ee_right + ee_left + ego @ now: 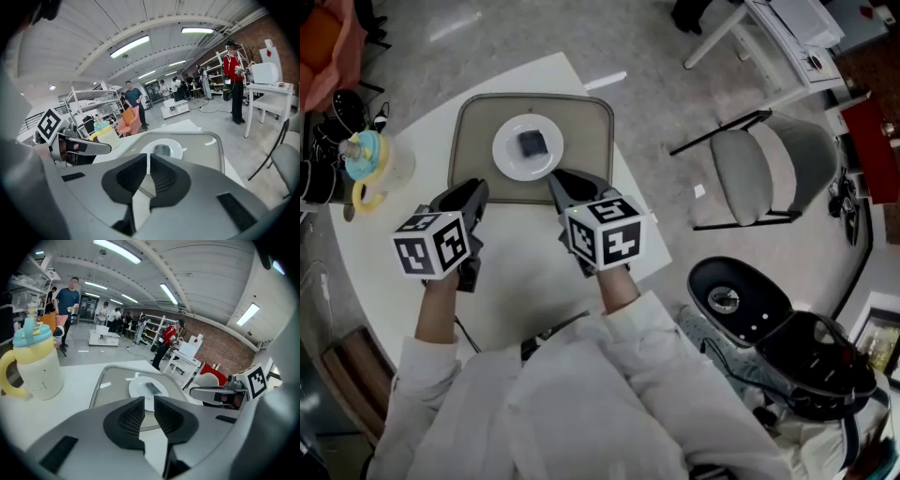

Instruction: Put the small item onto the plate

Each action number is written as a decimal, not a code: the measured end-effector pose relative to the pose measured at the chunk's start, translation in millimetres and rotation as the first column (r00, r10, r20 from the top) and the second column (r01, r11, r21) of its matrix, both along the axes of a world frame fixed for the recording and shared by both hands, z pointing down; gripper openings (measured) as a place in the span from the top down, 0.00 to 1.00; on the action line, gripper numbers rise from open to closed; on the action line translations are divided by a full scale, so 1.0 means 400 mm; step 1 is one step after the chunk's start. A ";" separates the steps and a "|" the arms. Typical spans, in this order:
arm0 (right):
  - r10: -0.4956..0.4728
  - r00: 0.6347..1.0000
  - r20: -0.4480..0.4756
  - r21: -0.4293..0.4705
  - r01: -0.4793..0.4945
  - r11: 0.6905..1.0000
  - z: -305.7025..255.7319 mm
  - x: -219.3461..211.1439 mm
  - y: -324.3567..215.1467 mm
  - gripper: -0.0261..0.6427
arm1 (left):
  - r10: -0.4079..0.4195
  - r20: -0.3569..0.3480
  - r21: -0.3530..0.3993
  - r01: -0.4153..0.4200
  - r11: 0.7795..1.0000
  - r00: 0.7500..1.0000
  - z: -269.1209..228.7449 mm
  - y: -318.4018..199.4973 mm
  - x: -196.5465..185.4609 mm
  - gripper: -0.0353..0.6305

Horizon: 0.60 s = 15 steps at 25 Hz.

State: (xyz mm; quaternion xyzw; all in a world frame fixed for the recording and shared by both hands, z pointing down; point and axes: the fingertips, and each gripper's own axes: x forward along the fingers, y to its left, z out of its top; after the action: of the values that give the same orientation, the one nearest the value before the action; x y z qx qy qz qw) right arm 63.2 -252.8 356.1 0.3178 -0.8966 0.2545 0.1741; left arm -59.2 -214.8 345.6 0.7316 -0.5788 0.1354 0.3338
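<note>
**Status check.** The small item point(532, 142), a dark squarish block, lies on the white plate point(504, 161), near its centre. The plate sits on the beige tray point(472, 122) at the far part of the white worktop point(525, 291). Judged from this layout, the placing step is complete.

**Left tongs** point(149, 400): released. A narrow gap shows between the ribbed pads with nothing in it, and the plate is visible beyond the tips.

**Right tongs** point(147, 157): also released and empty. The pads stand closer together, with only a slit between them.

You hold both tongs above the worktop on your side of the tray, angled down toward the plate. The left is by the tray's near-left corner. In the head view the right tips appear over the tray's near edge, close to the plate rim.

This stance leaves the tips apart from the item, so nothing nudges it. It also puts the plate in line with both gripper cameras, which helps you verify the placement.

A handled cup with a blue lid point(367, 161) stands left of the tray, apart from the left tongs — likely no clearance concern.
</note>
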 end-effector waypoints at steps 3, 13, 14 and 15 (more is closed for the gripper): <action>-0.005 1.000 0.023 0.040 0.004 0.999 -0.064 -0.057 -0.041 0.92 | 0.038 0.002 0.024 -0.038 0.999 0.999 -0.053 -0.052 -0.046 0.85; -0.068 0.996 0.062 0.116 0.061 0.991 -0.185 -0.363 -0.237 0.93 | 0.213 -0.049 0.097 -0.208 0.973 0.976 -0.098 -0.299 -0.258 0.91; -0.071 0.996 0.050 0.121 0.065 0.991 -0.178 -0.397 -0.259 0.93 | 0.228 -0.060 0.096 -0.222 0.970 0.972 -0.085 -0.319 -0.284 0.92; -0.077 0.996 0.041 0.123 0.071 0.990 -0.168 -0.437 -0.285 0.93 | 0.241 -0.072 0.097 -0.234 0.967 0.968 -0.071 -0.343 -0.315 0.92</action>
State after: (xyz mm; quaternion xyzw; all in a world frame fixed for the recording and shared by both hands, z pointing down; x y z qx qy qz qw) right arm -111.5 -366.9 288.7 0.2886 -0.9254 0.1998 0.1433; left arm -185.2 -352.0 317.1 0.8147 -0.4777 0.1184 0.3067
